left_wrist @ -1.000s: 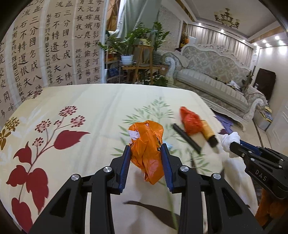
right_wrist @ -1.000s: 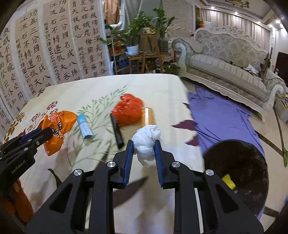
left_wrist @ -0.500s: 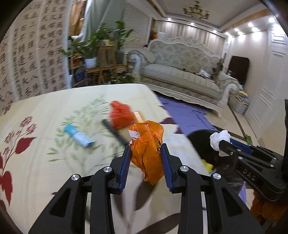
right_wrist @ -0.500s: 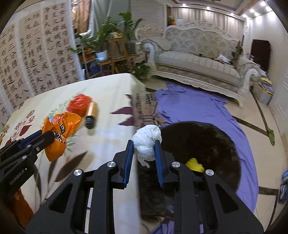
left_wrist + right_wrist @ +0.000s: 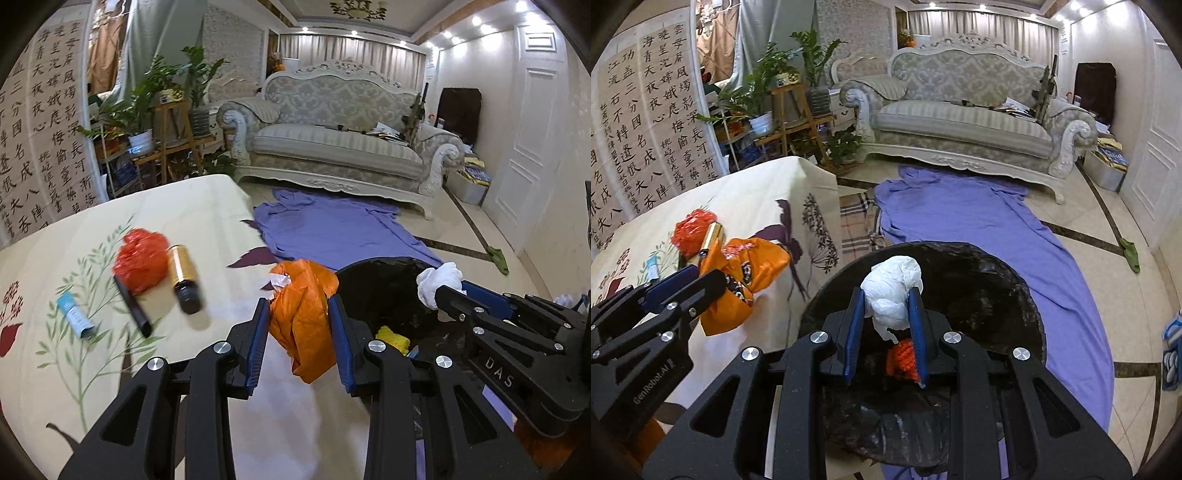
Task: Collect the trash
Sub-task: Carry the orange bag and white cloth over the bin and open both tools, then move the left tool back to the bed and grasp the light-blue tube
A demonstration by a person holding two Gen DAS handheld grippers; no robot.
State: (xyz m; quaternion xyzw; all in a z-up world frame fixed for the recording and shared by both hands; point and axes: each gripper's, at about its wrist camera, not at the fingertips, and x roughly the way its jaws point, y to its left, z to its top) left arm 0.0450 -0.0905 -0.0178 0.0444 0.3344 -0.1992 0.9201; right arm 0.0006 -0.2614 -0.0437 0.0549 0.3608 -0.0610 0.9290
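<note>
Left gripper [image 5: 298, 334]: jaws narrowly set, blue pads pressed on either side of a crumpled orange plastic bag [image 5: 304, 314]. The bag rises above the fingertips and hangs below them; it is carried over the table's right edge, just beside the bin's rim.

Right gripper [image 5: 886, 325]: jaws closer still, clamped on a white crumpled wad [image 5: 892, 295], tissue or thin plastic, I cannot tell which. The wad bulges above the pads, with a tail hanging between them. It is held directly above the mouth of the trash bin [image 5: 997, 291], not touching the liner.

Trash bin: round, lined with a black bag, standing on the floor against the table's right edge. Inside, a yellow scrap [image 5: 393, 334] and an orange-red scrap [image 5: 903, 360], the latter seen between the right gripper's fingers.

Table [image 5: 192, 206]: covered with a cream cloth printed with leaves and red flowers. Items on it, near the right edge:
- red crumpled bag [image 5: 140, 260]
- gold tube with black cap [image 5: 183, 278], touching the red bag's right side
- black pen-like stick [image 5: 133, 314], just beside the red bag on its near side
- pale blue tube [image 5: 75, 317], left of the stick, apart from it

Floor: purple cloth [image 5: 979, 218] spread between the bin and a pale sofa [image 5: 964, 122].
</note>
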